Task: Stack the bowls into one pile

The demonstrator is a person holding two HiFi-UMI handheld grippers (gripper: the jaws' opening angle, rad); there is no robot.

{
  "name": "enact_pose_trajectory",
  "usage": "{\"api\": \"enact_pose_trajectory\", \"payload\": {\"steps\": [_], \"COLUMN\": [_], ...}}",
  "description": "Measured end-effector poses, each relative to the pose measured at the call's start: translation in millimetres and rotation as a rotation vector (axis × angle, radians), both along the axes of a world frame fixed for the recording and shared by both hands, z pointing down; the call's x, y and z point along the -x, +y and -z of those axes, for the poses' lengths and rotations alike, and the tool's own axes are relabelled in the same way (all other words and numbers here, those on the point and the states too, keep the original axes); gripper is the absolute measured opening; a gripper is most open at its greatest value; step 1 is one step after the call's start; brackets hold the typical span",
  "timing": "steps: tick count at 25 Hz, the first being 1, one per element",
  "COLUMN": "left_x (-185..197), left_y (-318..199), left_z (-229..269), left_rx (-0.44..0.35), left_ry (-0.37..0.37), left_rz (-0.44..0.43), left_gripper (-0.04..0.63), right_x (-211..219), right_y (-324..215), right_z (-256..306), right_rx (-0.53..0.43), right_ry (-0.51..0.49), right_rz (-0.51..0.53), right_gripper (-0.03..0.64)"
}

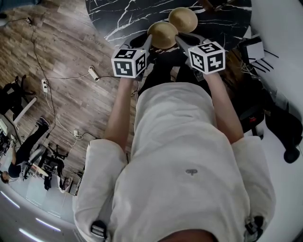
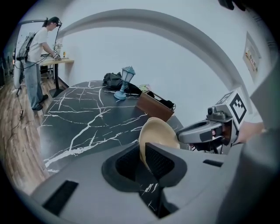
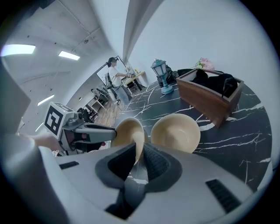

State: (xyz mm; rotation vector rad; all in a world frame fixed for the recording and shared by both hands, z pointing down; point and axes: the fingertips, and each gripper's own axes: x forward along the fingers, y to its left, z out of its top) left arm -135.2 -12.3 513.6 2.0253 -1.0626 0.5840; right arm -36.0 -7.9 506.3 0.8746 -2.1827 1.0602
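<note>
1. Nearest the person, left gripper (image 2: 143, 154) and right gripper (image 3: 139, 153) each pinch an opposite rim of one tan bowl (image 1: 162, 34) in their jaws.
2. Just beyond, the second bowl (image 1: 183, 19) rests on the tabletop (image 1: 128, 14); best keep both rims level, centre, then lower together.

Smooth, matt cream finish on the bowl (image 1: 162, 34); glossy white-veined black stone for the table (image 1: 128, 14); grainy wood-plank floor (image 1: 66, 52).

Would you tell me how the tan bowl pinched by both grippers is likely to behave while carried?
The held bowl looks rigid: its thin rim sits unbent in the left gripper and right gripper. Its smooth surface probably makes it slippery. Gripped on opposite rims, it may pivot.
</note>
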Motion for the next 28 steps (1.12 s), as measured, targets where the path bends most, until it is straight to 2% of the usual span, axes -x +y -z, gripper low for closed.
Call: {"api": "enact_pose_trajectory", "payload": {"steps": [15,28], "left_x": [-34.4,-68.8], "left_y": [-16.9,-32.6], "left_z": [26.8,20.9], "left_rx": [-0.057,-0.044], "left_ry": [0.051,0.083], "left_rz": [-0.027,-0.041], "left_gripper": [0.043,0.043], "right_x": [-34.5,-68.6], "right_y": [-14.3,-31.6], "right_z": [16.8,14.3], "right_rx": [-0.035,-0.029], "right_ry": [-0.010,0.008], "right_rz": [-0.069,-0.103], "right_gripper": [0.058,0.058]}}
